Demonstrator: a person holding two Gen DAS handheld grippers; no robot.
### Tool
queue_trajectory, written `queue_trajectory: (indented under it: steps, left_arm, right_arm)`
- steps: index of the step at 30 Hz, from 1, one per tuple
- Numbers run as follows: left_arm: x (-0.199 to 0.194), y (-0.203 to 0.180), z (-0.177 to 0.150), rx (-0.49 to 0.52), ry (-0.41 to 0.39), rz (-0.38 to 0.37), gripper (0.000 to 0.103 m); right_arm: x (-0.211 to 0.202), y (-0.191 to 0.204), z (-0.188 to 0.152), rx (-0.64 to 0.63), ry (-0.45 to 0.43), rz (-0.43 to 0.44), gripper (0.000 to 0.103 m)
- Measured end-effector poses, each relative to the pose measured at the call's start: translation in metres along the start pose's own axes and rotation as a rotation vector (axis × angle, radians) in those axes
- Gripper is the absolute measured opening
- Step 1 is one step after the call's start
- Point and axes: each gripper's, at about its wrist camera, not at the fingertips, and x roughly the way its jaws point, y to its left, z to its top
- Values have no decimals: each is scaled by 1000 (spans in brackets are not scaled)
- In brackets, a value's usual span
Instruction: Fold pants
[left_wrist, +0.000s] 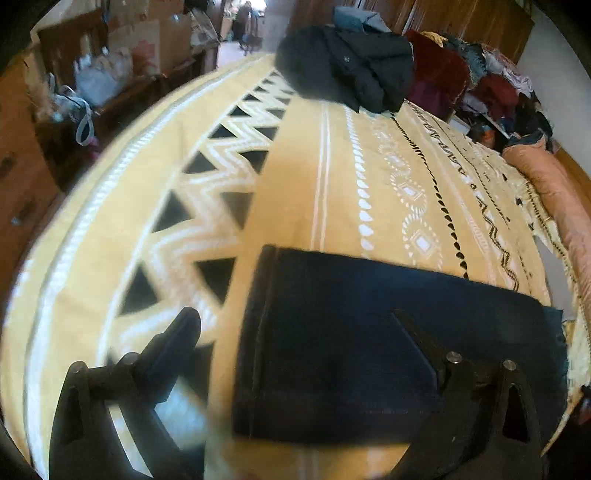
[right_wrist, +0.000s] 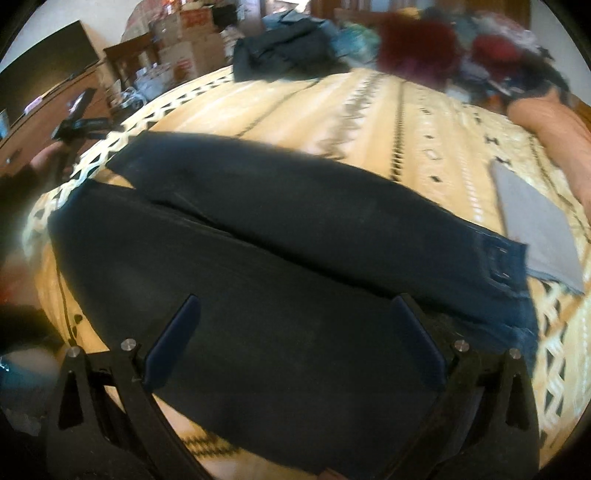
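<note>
The dark blue pants (right_wrist: 280, 236) are laid flat on the bed (right_wrist: 424, 122), spread across its patterned yellow cover, with the two legs lying side by side and parting slightly toward the far left end, and the waistband with its belt loops seen at the right, just beside a grey folded piece (right_wrist: 535, 229). In the left wrist view a hemmed end of the pants (left_wrist: 369, 332) is seen squared off on the cover, presumably smoothed so that a clean fold can be made, though motion blur leaves the layering uncertain. The right claw (right_wrist: 295, 343) is held wide open over the middle of the fabric, nothing being gripped, its fingers straddling a broad span of cloth. The left claw (left_wrist: 295, 350) is likewise spread wide and empty, one finger over the bedcover beside the hem and the other over the denim, a placement that suits taking hold of that edge. By this judgement the fold has not yet been made and a grasp is being prepared. Farther off, a heap of dark clothes (left_wrist: 347, 70) is piled at the far end of the bed, with more mixed laundry (left_wrist: 491, 85) beside it, well apart from the work area.
</note>
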Motion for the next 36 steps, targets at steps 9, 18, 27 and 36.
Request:
queue_trajectory:
  steps: [9,18,27,36]
  left_arm:
    - [67,-1,24,27,110,-20,74]
    - [68,-6,24,37,47,-60,17]
    - [66,-12,23,24,0,-8,17]
    - [68,-6,19,-8,-17,-23,17]
  right_arm:
    - [19,14,12,-26,5,19,103]
    - [28,7,16,16,12,10,103]
    - [-12,-131,-1,240,-94,-104,101]
    - [32,-353,-32,493,67,-168,64]
